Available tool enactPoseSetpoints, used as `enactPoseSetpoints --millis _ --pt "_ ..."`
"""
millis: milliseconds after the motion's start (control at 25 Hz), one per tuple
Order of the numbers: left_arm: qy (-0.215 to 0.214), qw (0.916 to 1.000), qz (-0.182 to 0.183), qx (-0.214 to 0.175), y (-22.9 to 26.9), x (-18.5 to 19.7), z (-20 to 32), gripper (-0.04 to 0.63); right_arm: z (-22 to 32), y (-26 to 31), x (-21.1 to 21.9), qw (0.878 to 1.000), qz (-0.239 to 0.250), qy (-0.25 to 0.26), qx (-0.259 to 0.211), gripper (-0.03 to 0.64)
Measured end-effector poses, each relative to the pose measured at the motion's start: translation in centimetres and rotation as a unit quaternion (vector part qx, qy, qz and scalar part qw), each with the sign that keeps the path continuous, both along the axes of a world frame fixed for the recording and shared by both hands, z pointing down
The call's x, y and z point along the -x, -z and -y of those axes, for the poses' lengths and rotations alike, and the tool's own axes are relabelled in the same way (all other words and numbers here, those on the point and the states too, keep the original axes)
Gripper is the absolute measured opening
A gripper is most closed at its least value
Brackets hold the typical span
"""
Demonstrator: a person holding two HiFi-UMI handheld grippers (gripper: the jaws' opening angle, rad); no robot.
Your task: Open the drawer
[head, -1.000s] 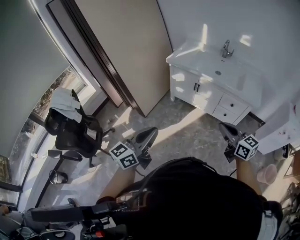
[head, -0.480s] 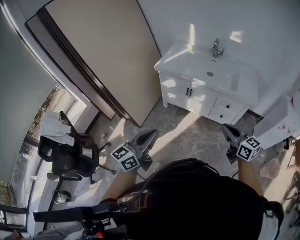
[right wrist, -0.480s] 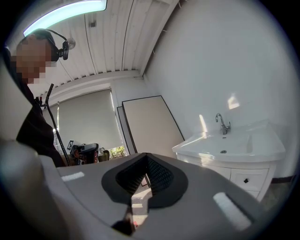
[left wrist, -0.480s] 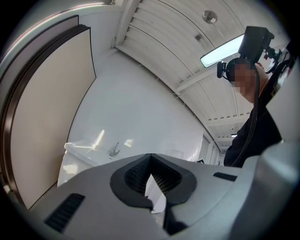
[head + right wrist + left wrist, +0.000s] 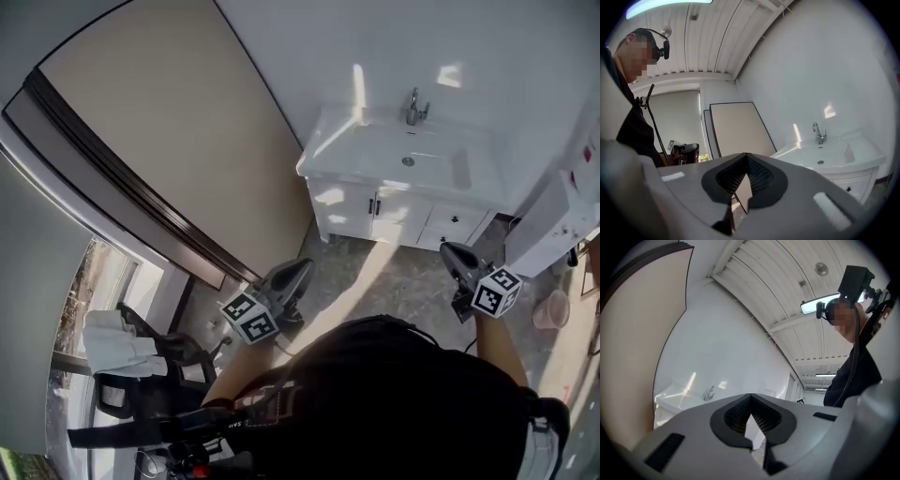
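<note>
Grippers, two, hand-held. Left gripper: jaws closed tip to tip with nothing between them, as its own view confirms; it hangs over the floor near the foot of the door panel. Right gripper: jaws likewise closed and empty; it hangs over the floor in front of the vanity unit's right end, apart from it. Both point toward the vanity unit and neither touches it.

Wall: plain white, with patches of sunlight.

Door panel: large, tan, dark-framed, left of the vanity unit.

Floor: grey and marbled, crossed by a strip of sunlight.

Vanity unit: white, against the wall, also seen from the right gripper view. Its front has two cupboard doors on the left and two stacked drawers on the right.

Side unit: white, cropped at the right edge; possibly an appliance, type unclear.

Office chair: black, lower left, with a white cloth draped on it.

Basin: white, set into the vanity top.

Upper drawer: closed flush, small dark knob.

Lower drawer: closed flush.

Bucket: pink, on the floor at the right edge.

Faucet: chrome, behind the basin.
</note>
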State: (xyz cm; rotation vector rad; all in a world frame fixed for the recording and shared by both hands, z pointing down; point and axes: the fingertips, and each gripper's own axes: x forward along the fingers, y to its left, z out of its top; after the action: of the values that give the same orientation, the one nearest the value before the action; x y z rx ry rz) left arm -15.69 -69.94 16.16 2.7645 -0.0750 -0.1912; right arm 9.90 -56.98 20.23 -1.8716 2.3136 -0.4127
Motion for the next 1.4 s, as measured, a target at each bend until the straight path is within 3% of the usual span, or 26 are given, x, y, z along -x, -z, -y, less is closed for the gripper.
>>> enactPoseSetpoints --millis 320,640,880,1200,1400 --pt "-0.017 0.9997 0.001 0.018 -1.6 2.2 7.4 0.000 5.4 -1.3 2.6 0.999 0.001 -0.024 0.023 0.002" --pt "-0.006 0.9993 0.009 0.035 -3.4 0.1 11.9 0.000 10.4 -2.1 -0.1 0.999 0.003 -0.016 0.031 0.002" --pt "0.014 0.9994 0.007 0.031 -4.1 -5.2 15.0 0.000 15.1 -3.6 -5.8 0.999 0.016 0.015 0.034 0.002" --pt "0.053 0.9983 0.004 0.023 -2.0 -16.0 19.5 0.000 23.5 -1.3 -16.1 0.997 -0.007 0.074 0.024 0.002" --pt "0.057 0.9982 0.007 0.020 -1.8 -22.2 21.2 0.000 25.9 -1.1 -22.1 0.996 -0.006 0.083 0.018 0.002"
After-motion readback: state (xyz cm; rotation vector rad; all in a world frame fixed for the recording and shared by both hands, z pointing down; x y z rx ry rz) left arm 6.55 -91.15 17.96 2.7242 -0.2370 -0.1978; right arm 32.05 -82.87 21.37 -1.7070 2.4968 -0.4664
